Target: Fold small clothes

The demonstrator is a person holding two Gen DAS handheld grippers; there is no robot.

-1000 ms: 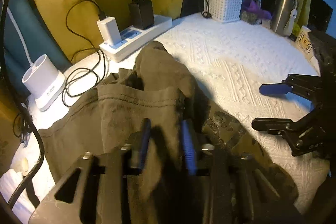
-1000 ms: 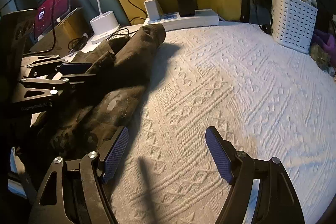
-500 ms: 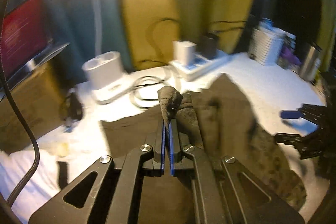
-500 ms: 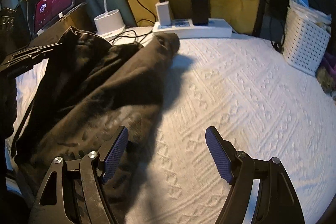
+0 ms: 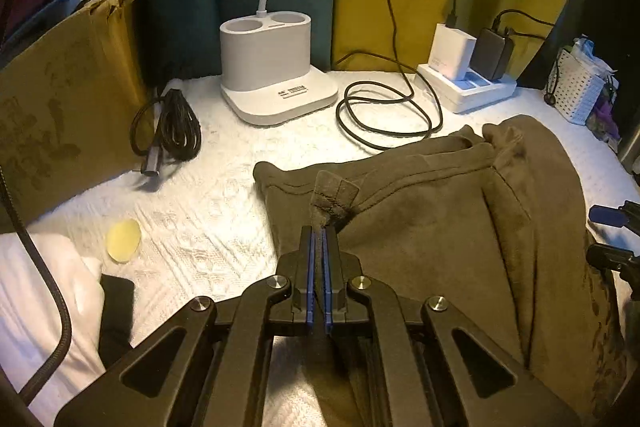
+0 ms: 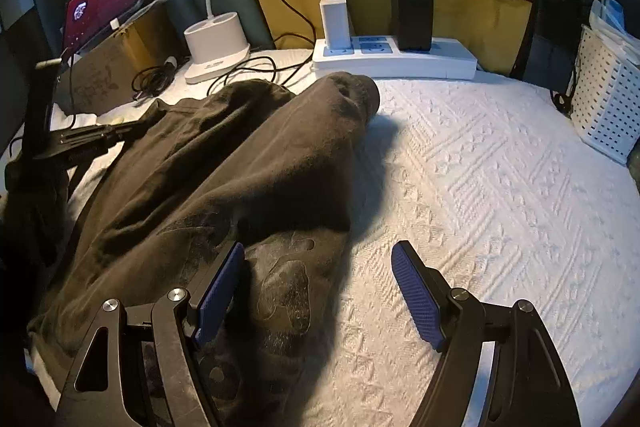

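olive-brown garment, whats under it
The olive-brown garment lies on the white textured bedspread, which shows around it. Whatever else sits beneath the cloth is covered.

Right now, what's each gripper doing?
Left gripper: shut on the brown garment.
Right gripper: open, holding nothing.

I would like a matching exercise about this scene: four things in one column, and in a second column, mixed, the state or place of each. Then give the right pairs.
Things:
1. left gripper
2. right gripper
3. white charger
4. coiled black cable

States or places:
A. open, holding nothing
B. lying loose on the white cloth
C. shut on an edge of the brown garment
D. plugged into the power strip

Pairs: 1-C, 2-A, 3-D, 4-B
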